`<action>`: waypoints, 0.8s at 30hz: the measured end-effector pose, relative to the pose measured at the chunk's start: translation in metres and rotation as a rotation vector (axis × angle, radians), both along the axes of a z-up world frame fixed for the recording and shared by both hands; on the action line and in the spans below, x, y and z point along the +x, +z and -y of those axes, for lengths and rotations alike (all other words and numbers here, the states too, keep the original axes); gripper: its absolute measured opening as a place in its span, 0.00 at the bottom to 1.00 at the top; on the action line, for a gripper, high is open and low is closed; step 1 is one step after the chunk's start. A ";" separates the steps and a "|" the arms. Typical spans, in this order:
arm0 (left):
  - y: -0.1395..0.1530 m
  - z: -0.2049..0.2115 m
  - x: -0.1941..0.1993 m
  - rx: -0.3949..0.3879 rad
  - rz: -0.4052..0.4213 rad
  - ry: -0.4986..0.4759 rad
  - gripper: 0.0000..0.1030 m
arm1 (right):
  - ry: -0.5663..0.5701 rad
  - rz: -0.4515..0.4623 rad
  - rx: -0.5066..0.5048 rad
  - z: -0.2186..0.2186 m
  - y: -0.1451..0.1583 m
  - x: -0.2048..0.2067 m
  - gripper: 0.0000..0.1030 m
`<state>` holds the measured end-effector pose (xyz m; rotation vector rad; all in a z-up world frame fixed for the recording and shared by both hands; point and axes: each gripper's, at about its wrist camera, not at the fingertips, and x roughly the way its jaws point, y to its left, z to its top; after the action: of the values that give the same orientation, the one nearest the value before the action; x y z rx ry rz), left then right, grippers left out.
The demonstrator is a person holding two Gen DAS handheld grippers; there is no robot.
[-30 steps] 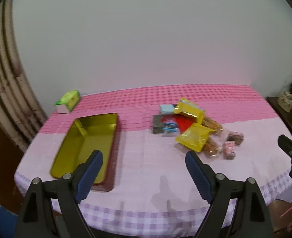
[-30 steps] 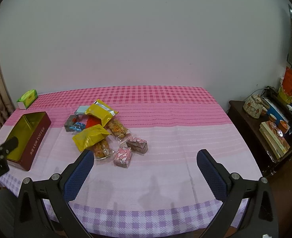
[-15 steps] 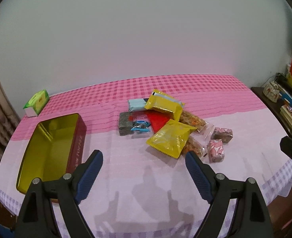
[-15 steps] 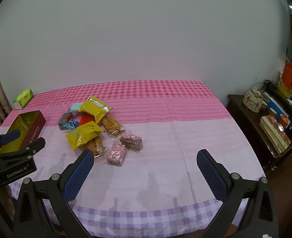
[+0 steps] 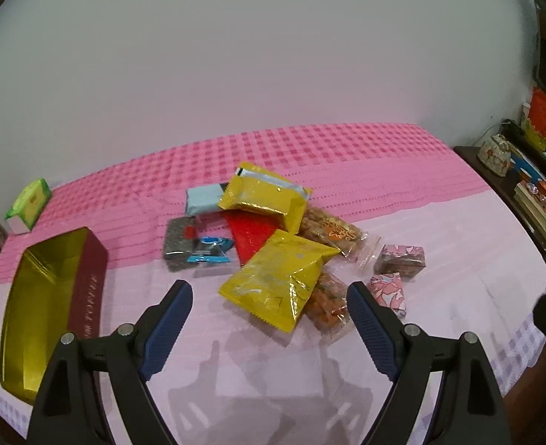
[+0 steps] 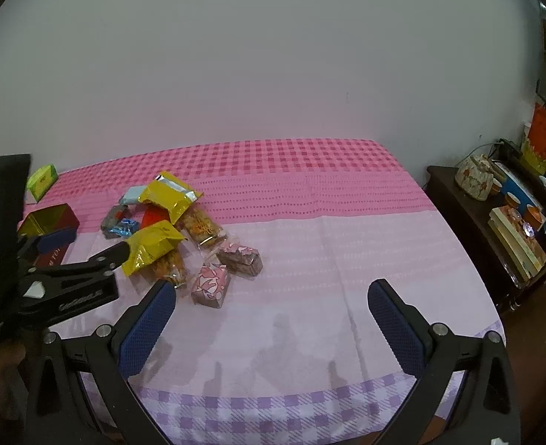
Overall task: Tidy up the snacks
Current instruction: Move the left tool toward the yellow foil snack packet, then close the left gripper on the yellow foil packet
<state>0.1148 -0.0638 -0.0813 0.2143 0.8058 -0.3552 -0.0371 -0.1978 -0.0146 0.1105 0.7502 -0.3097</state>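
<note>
A pile of snacks lies mid-table: two yellow packets [image 5: 280, 278] [image 5: 265, 196], a red packet [image 5: 250, 233], a light blue one [image 5: 204, 200], a grey one [image 5: 178, 243], clear bags of orange snacks [image 5: 332, 230], and two small pink boxes [image 5: 387, 287] [image 5: 400, 257]. An open tin [image 5: 46, 296], gold inside and maroon outside, sits at the left. My left gripper [image 5: 267, 289] hovers open just in front of the near yellow packet, holding nothing. My right gripper [image 6: 271, 289] is open and empty over bare cloth, right of the pink box [image 6: 211, 283]. The left gripper [image 6: 87, 244] shows at the left of the right wrist view.
A pink and lilac checked cloth [image 6: 310, 259] covers the table against a white wall. A green box [image 5: 30, 204] sits at the back left corner. A dark side table [image 6: 495, 200] with a teapot, cups and books stands past the table's right edge.
My left gripper has swung right and closer to the snack pile, so the tin has slid to the view's left. The left gripper now reaches further into the right wrist view.
</note>
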 end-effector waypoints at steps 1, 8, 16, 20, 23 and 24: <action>-0.003 0.002 0.003 0.004 -0.007 -0.003 0.84 | 0.000 -0.003 0.001 0.000 -0.001 0.001 1.00; -0.021 0.020 0.019 0.054 -0.049 -0.077 0.84 | 0.007 -0.017 0.007 0.000 -0.006 0.006 1.00; -0.036 0.033 0.039 0.102 -0.090 -0.160 0.84 | 0.007 -0.030 0.020 0.002 -0.011 0.009 1.00; -0.040 0.032 0.051 0.115 -0.102 -0.167 0.84 | 0.009 -0.029 0.024 0.003 -0.011 0.010 1.00; -0.046 0.032 0.061 0.124 -0.127 -0.164 0.84 | 0.014 -0.032 0.025 0.002 -0.013 0.011 1.00; -0.049 0.033 0.064 0.144 -0.133 -0.159 0.84 | 0.014 -0.033 0.026 0.002 -0.013 0.011 1.00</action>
<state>0.1789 -0.0965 -0.1304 0.3945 0.9488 -0.4653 -0.0259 -0.1995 -0.0275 0.1248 0.7876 -0.2887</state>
